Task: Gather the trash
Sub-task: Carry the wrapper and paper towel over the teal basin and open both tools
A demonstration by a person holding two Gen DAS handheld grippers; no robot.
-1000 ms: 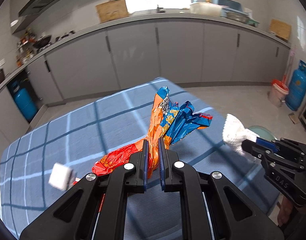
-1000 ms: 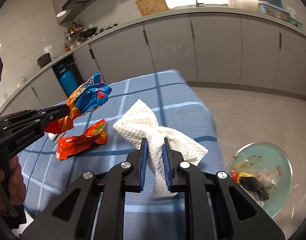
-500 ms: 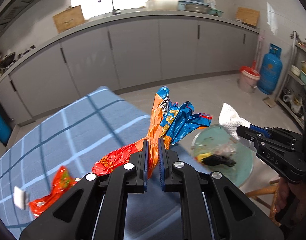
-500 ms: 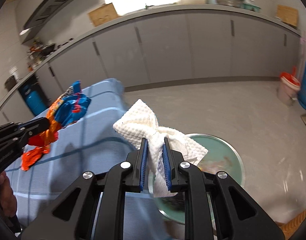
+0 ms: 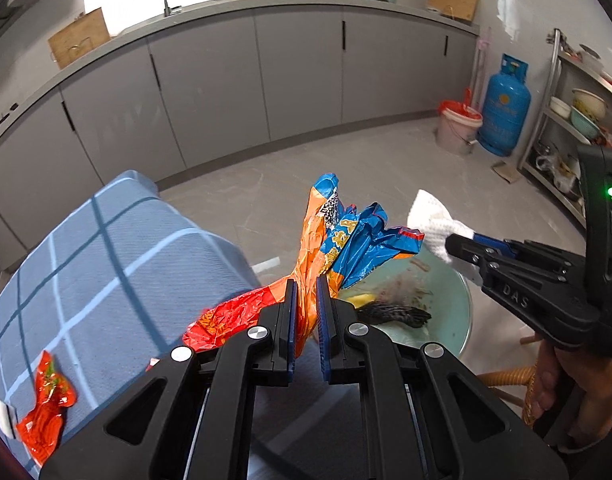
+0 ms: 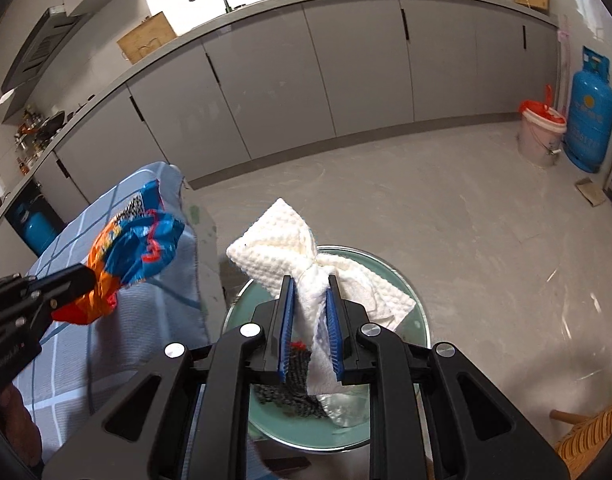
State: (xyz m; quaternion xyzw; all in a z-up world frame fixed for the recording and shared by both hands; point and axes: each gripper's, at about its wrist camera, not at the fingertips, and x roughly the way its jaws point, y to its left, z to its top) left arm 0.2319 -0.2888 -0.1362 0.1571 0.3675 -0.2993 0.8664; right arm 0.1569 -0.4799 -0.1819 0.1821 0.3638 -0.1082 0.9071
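Observation:
My left gripper (image 5: 306, 300) is shut on an orange and blue snack wrapper (image 5: 345, 236), held in the air past the table's right edge. It also shows in the right wrist view (image 6: 134, 252). My right gripper (image 6: 309, 316) is shut on a crumpled white paper towel (image 6: 282, 248), held over a pale green bin (image 6: 409, 296) on the floor. In the left wrist view the bin (image 5: 453, 304) holds dark scraps, and the towel (image 5: 429, 216) sticks out of my right gripper (image 5: 457, 240).
A table with a blue checked cloth (image 5: 106, 264) is at the left, with a red wrapper (image 5: 46, 408) and a small white piece (image 5: 4, 420) on it. A blue gas cylinder (image 5: 503, 108), a white bucket (image 5: 457, 128), grey cabinets and a wicker stool (image 6: 589, 436) surround the floor.
Both grippers have swung right, away from the table, with their loads. The towel now hangs over the green bin and the wrapper is at the bin's left rim.

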